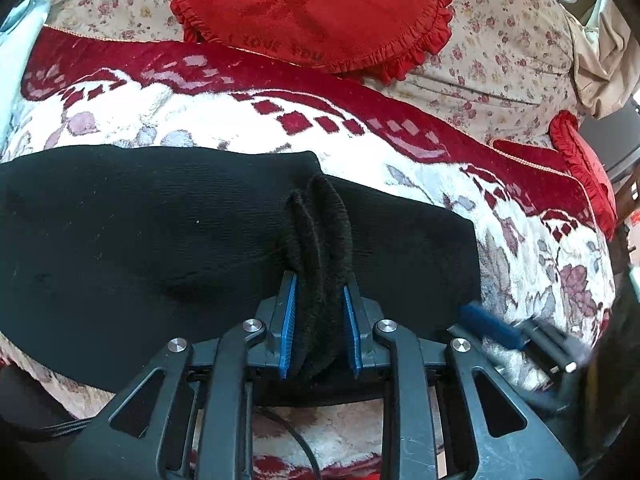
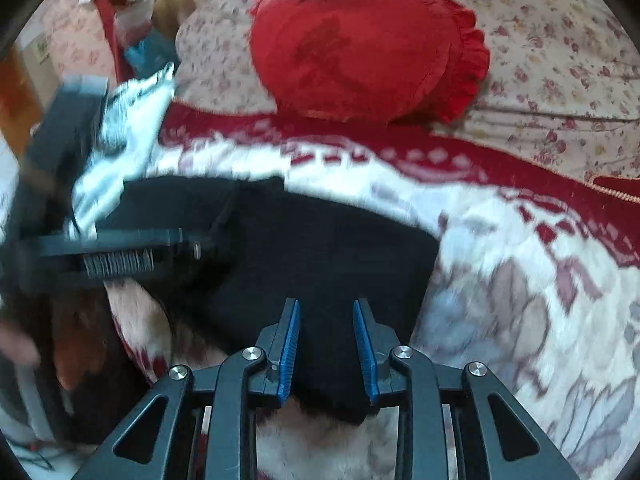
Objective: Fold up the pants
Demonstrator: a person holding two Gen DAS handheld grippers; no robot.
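Black pants (image 1: 140, 240) lie flat across the bed (image 1: 520, 240), on a plush white blanket with red border and floral print, near its front edge

Left gripper (image 1: 320, 284): jaws closed down on a bunched edge of the pants. Fuzzy inner lining shows as two or three stacked ridges between the blue pads, so it has several layers. Grip looks solid

Right gripper (image 2: 326, 312): jaws part open, blue ribbed pads either side of black fabric at the near edge. Right wrist view is motion-blurred, so can't tell if the pads bite the cloth or just straddle it

Step in hand, my read: lifting the near edge to fold it over. To do it well:
- get the right jaws fully clamped before lifting, else that side drops and the fold skews
- keep both grippers level and move them together, so the crease runs straight
- lift just clear of the blanket; plush pile will drag on the knit
- lay the edge down onto the far edge, then release

Materials: pants are a fine ribbed knit outside, fleece inside, thick and soft, so expect a rounded fold rather than a sharp crease. A red ruffled round cushion (image 1: 308, 12) sits behind on a floral sheet, well apart from the pants
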